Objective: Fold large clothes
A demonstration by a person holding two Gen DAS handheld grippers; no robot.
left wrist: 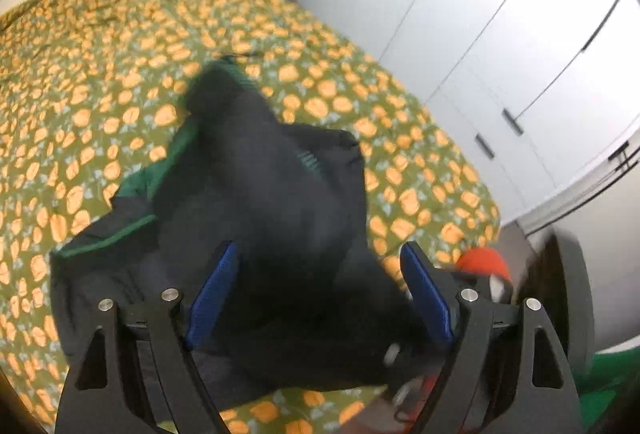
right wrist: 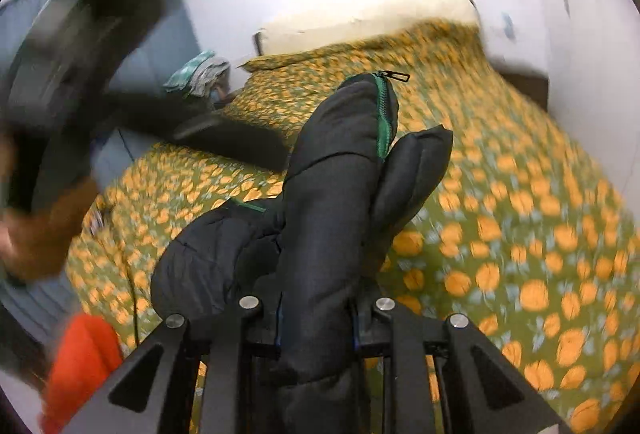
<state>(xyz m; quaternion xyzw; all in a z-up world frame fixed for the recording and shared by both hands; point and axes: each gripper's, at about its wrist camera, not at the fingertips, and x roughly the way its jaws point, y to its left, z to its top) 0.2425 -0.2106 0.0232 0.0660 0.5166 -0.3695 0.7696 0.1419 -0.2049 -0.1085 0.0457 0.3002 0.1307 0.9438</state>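
A black padded jacket (left wrist: 272,201) with green lining and a green zipper lies bunched on the bed. Part of it is raised toward the lower right of the left wrist view. My left gripper (left wrist: 320,274) hangs above it with its blue pads (left wrist: 214,290) wide apart. Dark fabric shows between them, but the pads do not press on it. In the right wrist view my right gripper (right wrist: 316,314) is shut on a thick fold of the jacket (right wrist: 332,193), which stands up out of the fingers. The zipper pull (right wrist: 394,75) is at the top.
The bed cover (left wrist: 120,73) is green with orange fruit. White wardrobe doors (left wrist: 500,33) run along the bed's right side. An orange-red thing (left wrist: 484,262) shows near the bed's corner. A blurred dark shape (right wrist: 72,45) fills the upper left of the right wrist view.
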